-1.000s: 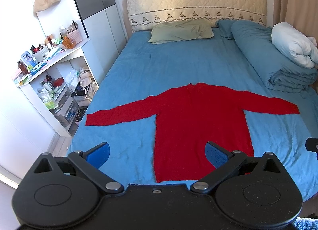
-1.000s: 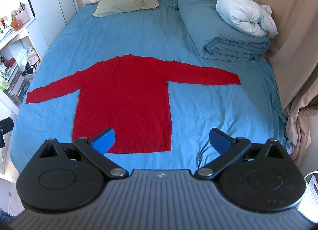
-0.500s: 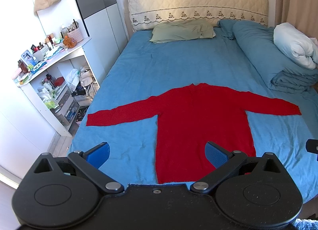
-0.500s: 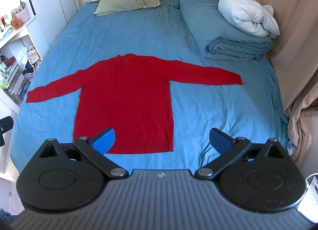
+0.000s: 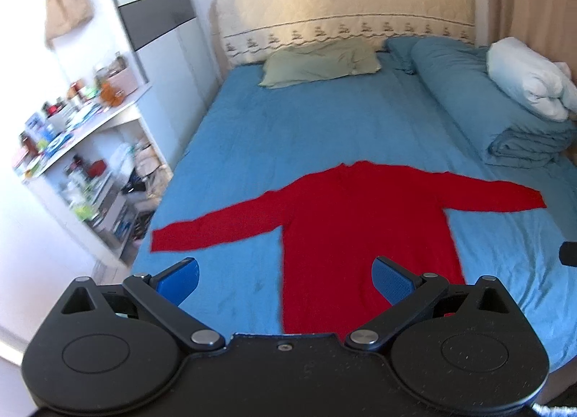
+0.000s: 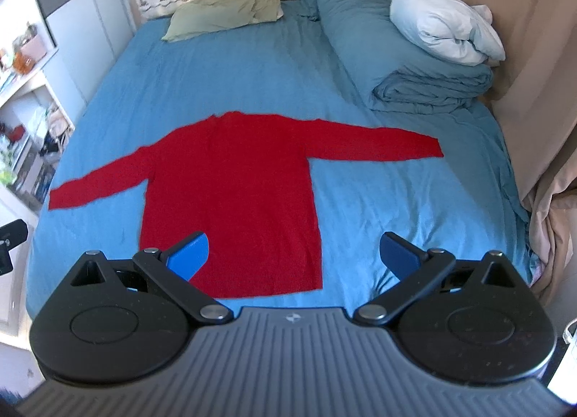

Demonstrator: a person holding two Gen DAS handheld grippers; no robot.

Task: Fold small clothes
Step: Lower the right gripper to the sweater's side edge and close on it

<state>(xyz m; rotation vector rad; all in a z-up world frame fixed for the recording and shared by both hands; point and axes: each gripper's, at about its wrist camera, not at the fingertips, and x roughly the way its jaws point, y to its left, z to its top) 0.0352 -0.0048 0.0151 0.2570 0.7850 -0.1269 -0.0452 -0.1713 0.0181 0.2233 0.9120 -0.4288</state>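
Note:
A red long-sleeved sweater (image 5: pixel 364 229) (image 6: pixel 230 193) lies flat on the blue bed sheet (image 5: pixel 324 136), both sleeves spread out sideways and the hem toward me. My left gripper (image 5: pixel 285 278) hovers open above the near edge of the bed, over the sweater's lower left side, with nothing between its blue pads. My right gripper (image 6: pixel 294 253) is open too, held above the hem's right corner. Neither gripper touches the cloth.
A folded blue duvet (image 6: pixel 414 67) with a white pillow (image 6: pixel 443 20) fills the bed's right side. A green pillow (image 5: pixel 321 62) lies by the headboard. A cluttered white shelf (image 5: pixel 83 150) stands left of the bed, and curtains (image 6: pixel 533 56) hang on the right.
Both grippers have drifted forward and slightly up toward the bed; the sweater sits a little lower in both views. The sweater itself has not moved, and both grippers stay open.

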